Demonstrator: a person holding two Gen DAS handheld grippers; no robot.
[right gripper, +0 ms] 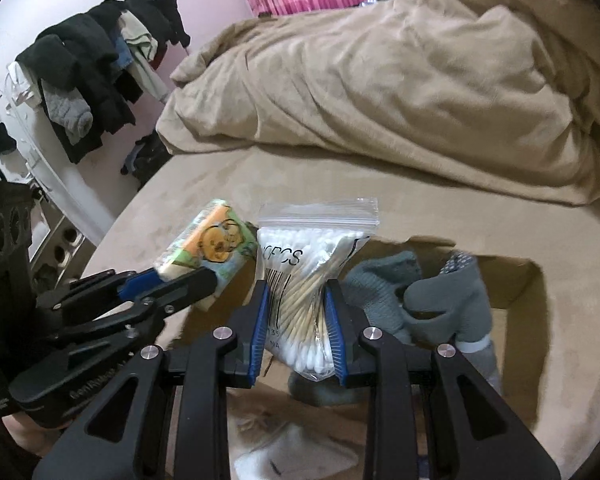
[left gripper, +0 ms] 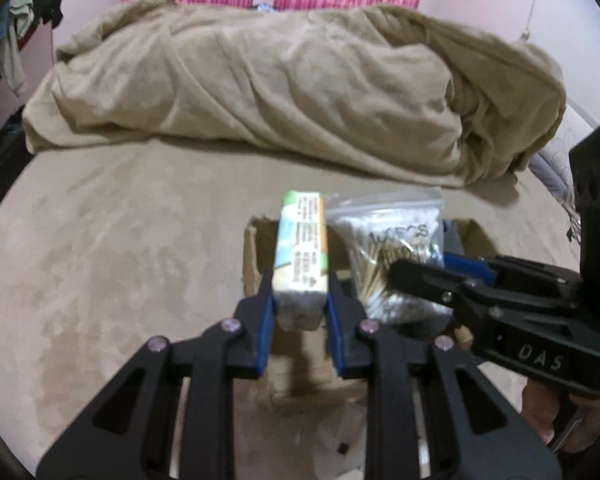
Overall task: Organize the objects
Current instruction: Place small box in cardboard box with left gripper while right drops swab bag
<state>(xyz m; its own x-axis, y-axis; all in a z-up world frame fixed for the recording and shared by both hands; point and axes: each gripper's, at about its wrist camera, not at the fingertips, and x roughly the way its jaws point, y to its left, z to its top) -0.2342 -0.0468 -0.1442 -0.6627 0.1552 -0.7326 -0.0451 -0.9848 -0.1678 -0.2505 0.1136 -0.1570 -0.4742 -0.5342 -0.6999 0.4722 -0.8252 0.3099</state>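
My left gripper (left gripper: 300, 292) is shut on a small tissue pack (left gripper: 300, 256) with a cartoon print and holds it above an open cardboard box (left gripper: 252, 252) on the bed. The pack also shows in the right wrist view (right gripper: 212, 248), with the left gripper (right gripper: 204, 280) on it. My right gripper (right gripper: 296, 300) is shut on a zip bag of cotton swabs (right gripper: 304, 276) over the same box (right gripper: 516, 280). The bag (left gripper: 392, 248) and the right gripper (left gripper: 420, 268) also show in the left wrist view.
Grey gloves or socks (right gripper: 440, 300) lie inside the box. A white mask (right gripper: 296, 456) lies near the box's front. A rumpled beige blanket (left gripper: 292, 80) covers the far half of the bed. Clothes hang on a rack (right gripper: 92, 68) at the left wall.
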